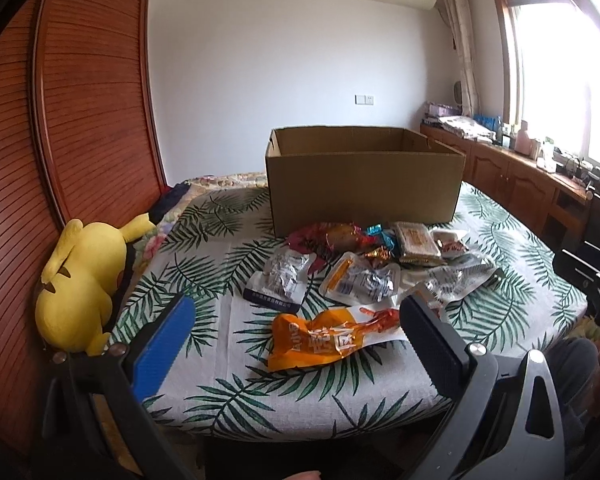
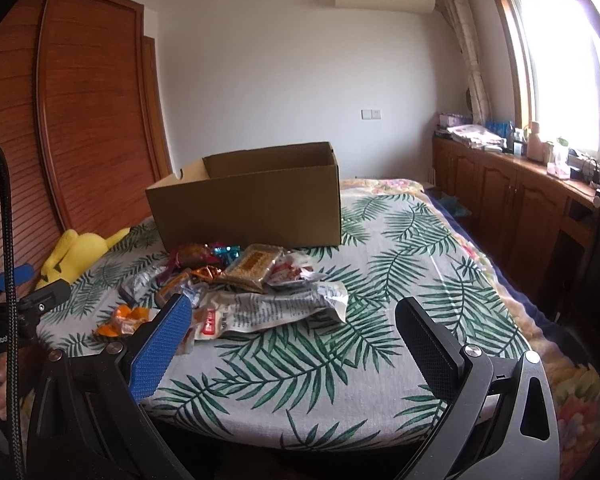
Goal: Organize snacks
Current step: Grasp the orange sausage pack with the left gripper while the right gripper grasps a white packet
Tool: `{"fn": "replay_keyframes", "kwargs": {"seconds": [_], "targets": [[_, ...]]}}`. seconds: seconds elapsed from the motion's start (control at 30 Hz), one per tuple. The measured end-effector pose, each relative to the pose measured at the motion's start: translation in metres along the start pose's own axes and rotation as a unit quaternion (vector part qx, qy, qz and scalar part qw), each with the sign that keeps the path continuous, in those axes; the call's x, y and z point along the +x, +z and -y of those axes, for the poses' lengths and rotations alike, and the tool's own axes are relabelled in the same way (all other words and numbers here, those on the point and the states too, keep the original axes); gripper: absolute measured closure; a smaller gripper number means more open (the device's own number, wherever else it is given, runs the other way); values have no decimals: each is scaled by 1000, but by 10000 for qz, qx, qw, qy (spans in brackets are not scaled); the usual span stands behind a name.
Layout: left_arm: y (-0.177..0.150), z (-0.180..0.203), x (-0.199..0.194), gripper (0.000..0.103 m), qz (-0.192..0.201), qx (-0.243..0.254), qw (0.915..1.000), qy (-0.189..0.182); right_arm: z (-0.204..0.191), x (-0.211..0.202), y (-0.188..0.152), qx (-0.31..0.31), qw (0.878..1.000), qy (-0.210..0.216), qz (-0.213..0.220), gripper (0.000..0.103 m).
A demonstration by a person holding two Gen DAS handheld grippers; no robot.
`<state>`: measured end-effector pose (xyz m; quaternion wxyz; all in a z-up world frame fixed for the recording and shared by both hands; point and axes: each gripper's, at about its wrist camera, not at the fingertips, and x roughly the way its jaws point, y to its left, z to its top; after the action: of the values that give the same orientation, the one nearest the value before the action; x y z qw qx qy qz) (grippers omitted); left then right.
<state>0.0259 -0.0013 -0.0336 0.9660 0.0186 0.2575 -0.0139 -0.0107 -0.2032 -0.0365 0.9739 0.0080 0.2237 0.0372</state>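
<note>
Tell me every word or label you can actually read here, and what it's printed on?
"GenRobo", cut off at the picture's edge: on the left gripper body, seen from the right wrist view.
Large white Chinese characters on the orange snack packet: crumpled, not readable.
Print on the silver packets and white packet: too small.

Left gripper (image 1: 296,330) held low, jaws spread wide, nothing between them. Right gripper (image 2: 292,332) likewise wide apart (empty), level with the left one beside it.
</note>
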Motion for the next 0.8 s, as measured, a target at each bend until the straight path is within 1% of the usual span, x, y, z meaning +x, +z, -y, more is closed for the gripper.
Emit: {"fn": "replay_keyframes", "kwargs": {"seconds": [0.1,0.17,0.27,0.4,0.53,0.6,0.63,0.8], "targets": [[-1,-1,10,0,-97,118,9999,-32,1,5,-1,-10,10000,18,-47,0],[-2,-2,19,0,-221,231,9994,-124,1,7,-2,-25,10000,25,-76,0],[-6,-4,32,0,-442,325,9984,-151,1,11,-2,-56,9999,39,-104,0],[-11,-2,45,0,-623,474,9966,-257,1,17,-3,-99,9998,55,-152,0],[-16,1,55,0,-783,665,9939,-410,2,23,-5,-142,9996,75,-217,0],[-19,3,59,0,-917,702,9915,-602,2,25,-5,-162,9995,85,-239,0],[-20,3,62,0,-964,711,9908,-637,2,25,-5,-172,9995,88,-241,0],[-25,11,73,0,-1122,931,9874,-609,0,30,-4,-223,9992,182,-264,0]]}}
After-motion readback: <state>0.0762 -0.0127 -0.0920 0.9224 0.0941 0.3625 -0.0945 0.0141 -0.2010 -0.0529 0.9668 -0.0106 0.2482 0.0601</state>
